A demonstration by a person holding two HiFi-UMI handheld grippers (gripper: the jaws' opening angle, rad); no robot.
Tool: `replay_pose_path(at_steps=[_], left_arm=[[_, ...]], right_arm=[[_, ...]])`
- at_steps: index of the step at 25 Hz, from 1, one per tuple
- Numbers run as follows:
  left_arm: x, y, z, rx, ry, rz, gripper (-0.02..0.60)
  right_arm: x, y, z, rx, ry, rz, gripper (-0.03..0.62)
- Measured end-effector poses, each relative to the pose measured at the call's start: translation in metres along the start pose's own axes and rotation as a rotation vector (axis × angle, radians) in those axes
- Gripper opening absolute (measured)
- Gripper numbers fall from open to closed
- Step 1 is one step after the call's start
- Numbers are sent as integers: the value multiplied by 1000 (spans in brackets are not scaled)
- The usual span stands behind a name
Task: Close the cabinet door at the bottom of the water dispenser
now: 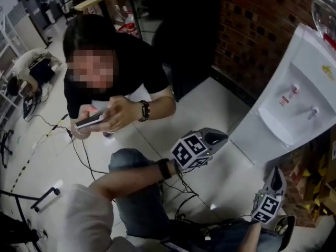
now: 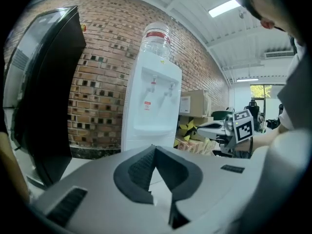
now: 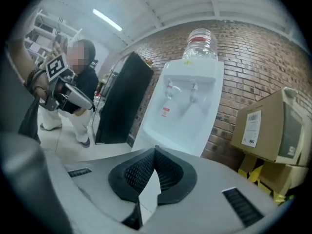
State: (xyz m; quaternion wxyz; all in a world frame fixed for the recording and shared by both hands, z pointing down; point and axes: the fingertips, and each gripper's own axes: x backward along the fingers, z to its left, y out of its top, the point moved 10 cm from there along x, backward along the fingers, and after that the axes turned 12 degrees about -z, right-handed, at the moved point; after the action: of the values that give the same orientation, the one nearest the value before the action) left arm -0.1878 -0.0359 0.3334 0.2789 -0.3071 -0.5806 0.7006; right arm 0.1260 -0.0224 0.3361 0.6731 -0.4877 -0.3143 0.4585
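Note:
The white water dispenser (image 1: 294, 104) stands against the brick wall at the right, with a clear bottle on top. It also fills the middle of the left gripper view (image 2: 151, 106) and the right gripper view (image 3: 185, 106). Its lower cabinet door is hidden behind the gripper bodies, so I cannot tell how it stands. My left gripper (image 1: 218, 138) (image 2: 155, 149) hangs in front of the dispenser, jaws shut on nothing. My right gripper (image 1: 278, 175) (image 3: 156, 150) is nearer me at the lower right, also shut and empty. Neither touches the dispenser.
A person (image 1: 115, 72) crouches at the left with a phone (image 1: 89, 121) in both hands. A tall black cabinet (image 2: 48, 106) (image 3: 119, 101) stands left of the dispenser. Cardboard boxes (image 3: 273, 126) sit to its right. Cables (image 1: 79, 151) lie on the pale floor.

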Motion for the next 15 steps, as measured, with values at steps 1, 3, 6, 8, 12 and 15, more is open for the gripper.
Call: replay_pose_path(at_steps=[1,3,6,8,12,15], left_arm=[[13,6,6,1,12,-2,14],[34,17,17,5,35,-3,14],[41,21,15,6,25,15,14],[39,15,9,-10,20,31,14],[32,-1,-16,-28,46,50,14],[20,-17,-42,10,66,45,14]], right_arm=[[-2,8,6,-26,7,-9,18],[-11,18,16,-80,22,-17,18],[-10,26,19,-117,28,-3,18],[-9,28,20,-94,44,-7,18],[1,15,16,4,96,-31,18],[22,2,7,49,120,-53,18]])
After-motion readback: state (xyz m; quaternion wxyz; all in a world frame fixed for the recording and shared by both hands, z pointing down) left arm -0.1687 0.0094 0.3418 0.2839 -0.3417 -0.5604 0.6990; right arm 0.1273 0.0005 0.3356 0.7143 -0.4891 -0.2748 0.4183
